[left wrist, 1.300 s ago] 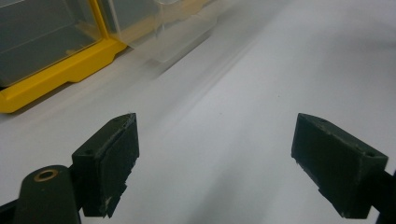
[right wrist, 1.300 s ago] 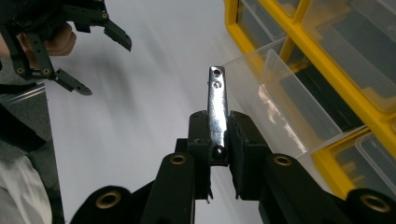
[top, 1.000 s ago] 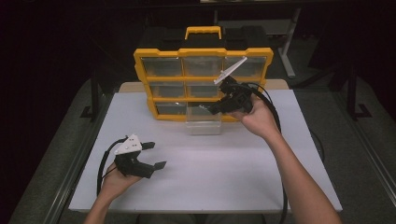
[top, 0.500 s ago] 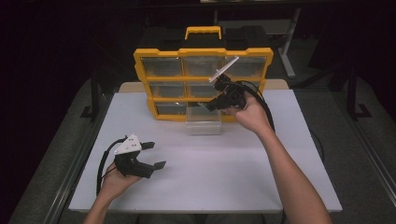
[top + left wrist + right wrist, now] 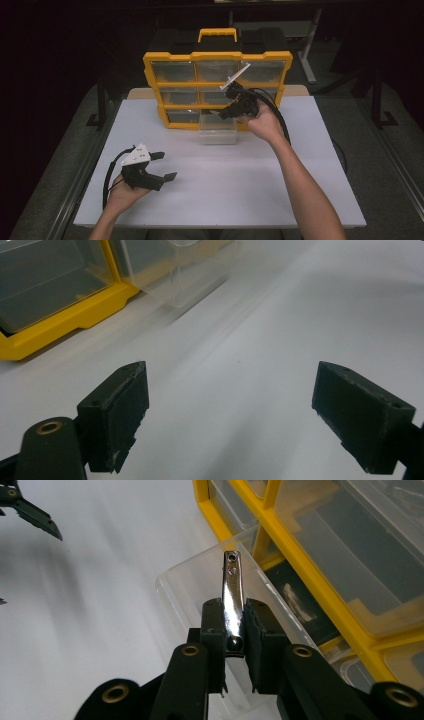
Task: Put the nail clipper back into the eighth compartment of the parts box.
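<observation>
While the right gripper (image 5: 234,625) is clamping a chrome nail clipper (image 5: 233,597) between its pads, the relation that matters is the one between that clipper and the clear drawer (image 5: 200,587) pulled out of the yellow organizer (image 5: 218,55); in the right gripper view the clipper is standing up out of the jaws, its long axis running straight on from them, its free end reaching over the drawer's open mouth and toward the drawer's far rim; the drawer is lying directly ahead of and below the jaws, so a release, as I judge it, is calling for little more than a lowering along that axis, with care that the free end is not catching the rim or the organizer's yellow frame just beyond. In the high view the right gripper (image 5: 226,106) is hovering at the drawer (image 5: 217,131), which is sitting on the white table (image 5: 250,190) against the organizer's foot; the left gripper (image 5: 162,166) is resting well apart near the table's front left, its jaws spread wide with nothing between them, as the left gripper view is showing; the right hand is therefore by far the nearer one.
</observation>
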